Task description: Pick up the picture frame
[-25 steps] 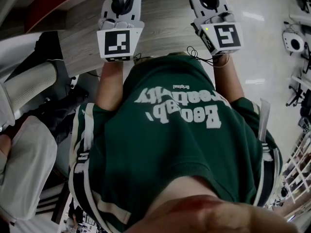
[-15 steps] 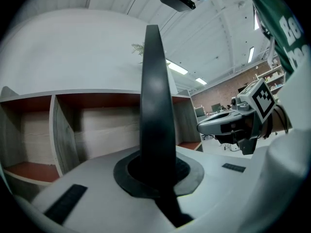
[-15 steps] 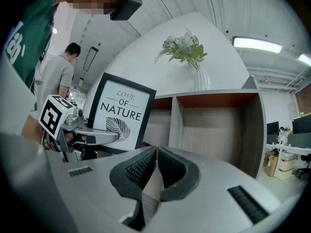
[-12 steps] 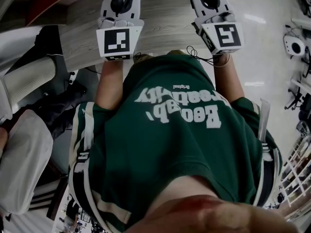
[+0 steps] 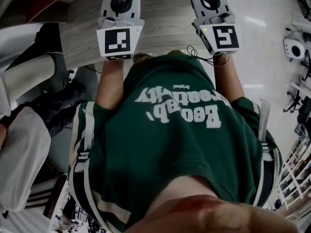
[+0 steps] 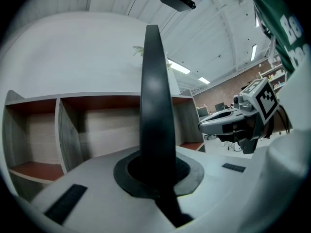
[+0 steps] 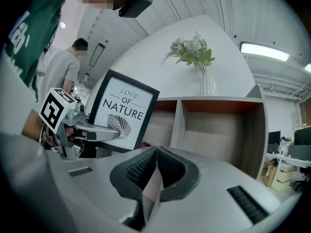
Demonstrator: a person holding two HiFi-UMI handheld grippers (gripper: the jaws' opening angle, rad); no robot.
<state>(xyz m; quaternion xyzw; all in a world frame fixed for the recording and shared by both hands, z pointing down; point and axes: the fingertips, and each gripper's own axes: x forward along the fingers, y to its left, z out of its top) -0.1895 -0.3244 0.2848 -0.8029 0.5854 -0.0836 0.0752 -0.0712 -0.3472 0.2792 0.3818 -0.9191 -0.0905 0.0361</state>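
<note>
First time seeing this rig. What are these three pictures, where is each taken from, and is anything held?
No robot: a person in a green shirt holds a two-jaw gripper in each hand. The head view looks down from a head camera; the other two cameras ride on the grippers, looking along their jaws. The left gripper is clamped on the black picture frame, seen edge-on in its own view. The right gripper is shut and empty. Behind stands a shelf unit, a vase of flowers on top.

In your left gripper view the picture frame [image 6: 155, 96] shows only its edge (face hidden); the head view's top edge crops the left gripper [image 5: 119, 18] and right gripper [image 5: 214, 17].
</note>
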